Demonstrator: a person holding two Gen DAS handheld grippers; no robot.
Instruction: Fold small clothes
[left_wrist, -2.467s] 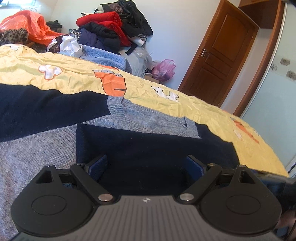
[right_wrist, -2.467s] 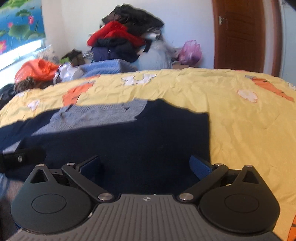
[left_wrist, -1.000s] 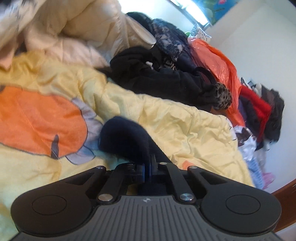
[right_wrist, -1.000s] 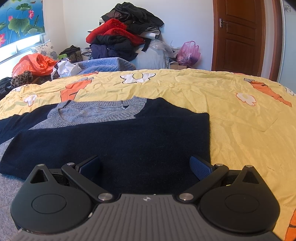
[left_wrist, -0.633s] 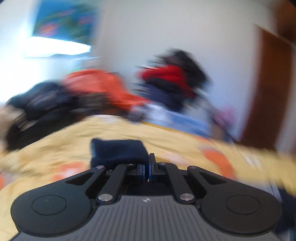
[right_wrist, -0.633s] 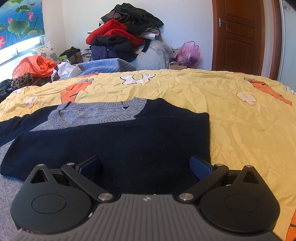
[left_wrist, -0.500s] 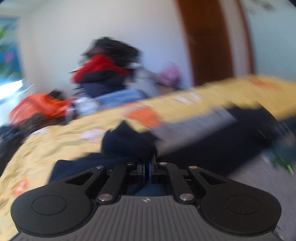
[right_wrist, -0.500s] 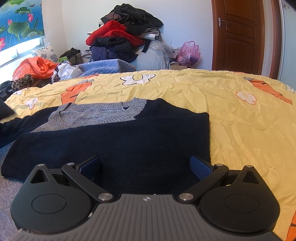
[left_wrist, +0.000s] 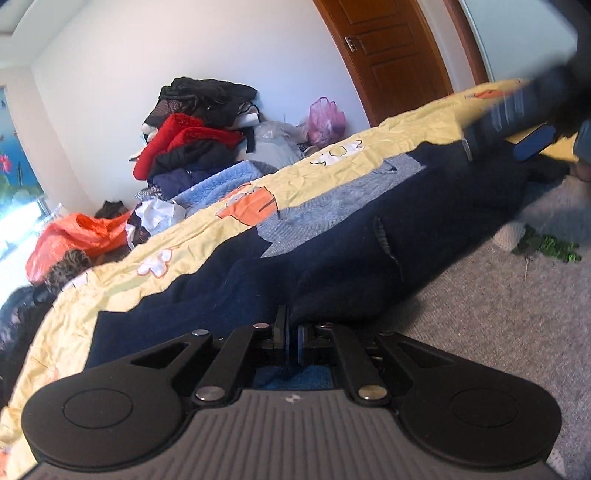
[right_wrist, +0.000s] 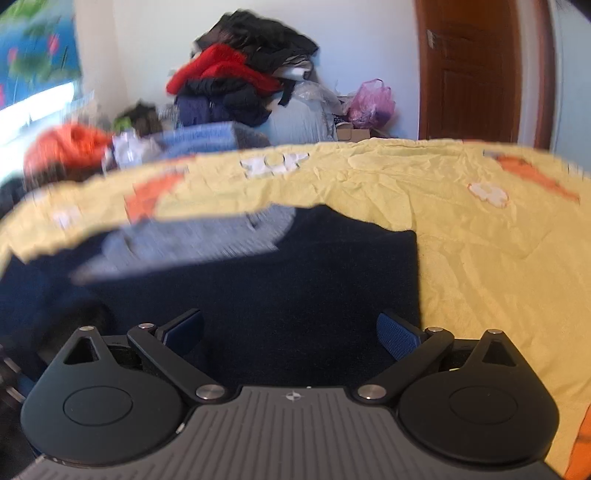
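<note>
A navy and grey knit sweater (left_wrist: 332, 236) lies on a yellow bedsheet (left_wrist: 147, 236). My left gripper (left_wrist: 290, 332) is shut on the navy sleeve and holds it over the sweater's grey body (left_wrist: 498, 314). My right gripper (right_wrist: 290, 332) is open and empty, low over the folded navy part of the sweater (right_wrist: 295, 288). It also shows in the left wrist view (left_wrist: 532, 144), blurred, at the upper right. The grey collar (right_wrist: 207, 236) lies ahead of it.
A heap of red, black and blue clothes (left_wrist: 195, 140) is piled against the far wall. An orange bag (left_wrist: 74, 236) lies at the left. A pink bag (right_wrist: 369, 99) sits by the brown door (right_wrist: 469, 70). The yellow sheet (right_wrist: 498, 240) stretches to the right.
My left gripper has shut on the navy sleeve at the far left and swung it in over the sweater. My right gripper has stayed open and shifted slightly.
</note>
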